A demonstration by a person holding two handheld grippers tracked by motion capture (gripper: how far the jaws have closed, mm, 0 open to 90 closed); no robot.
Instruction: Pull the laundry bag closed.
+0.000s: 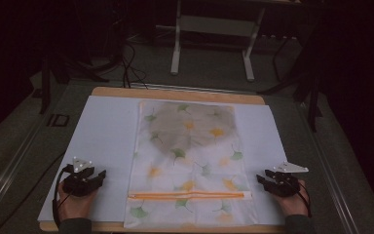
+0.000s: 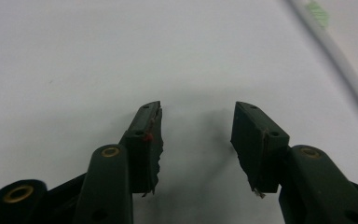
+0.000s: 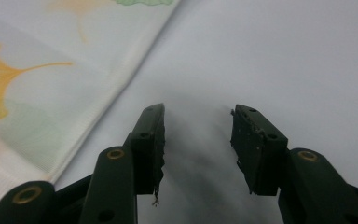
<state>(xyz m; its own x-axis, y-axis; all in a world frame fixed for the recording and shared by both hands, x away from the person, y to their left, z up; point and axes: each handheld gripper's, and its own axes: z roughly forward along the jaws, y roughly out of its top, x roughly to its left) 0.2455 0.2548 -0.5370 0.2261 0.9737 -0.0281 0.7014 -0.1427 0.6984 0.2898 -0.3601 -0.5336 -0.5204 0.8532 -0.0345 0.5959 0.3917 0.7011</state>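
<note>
While I hold my left gripper [image 1: 99, 176] at the lower left of the high view, its jaws stand apart with nothing between them, hovering low over the white sheet [image 1: 104, 141]; my left hand [image 1: 74, 202] rests near the bottom edge. My right gripper [image 1: 262, 179] mirrors it at the lower right, jaws likewise spread and empty, my right hand [image 1: 292, 202] behind it. I keep both parked just outside the bag's long edges, I think so each can come in on its own side.

Between them, in the centre of the frame, lies the mesh laundry bag [image 1: 190, 165], flat, printed with ginkgo leaves. Its orange zipper [image 1: 190, 195] runs across near the bottom end, so it lies close to both grippers. A dark garment [image 1: 192, 124] seems to sit inside, toward the upper end, though the dim light leaves me unsure what it is. In the right gripper view the bag's hem crosses the upper left, just beside my jaw. The wooden table [image 1: 175, 92] shows beyond the sheet.
</note>
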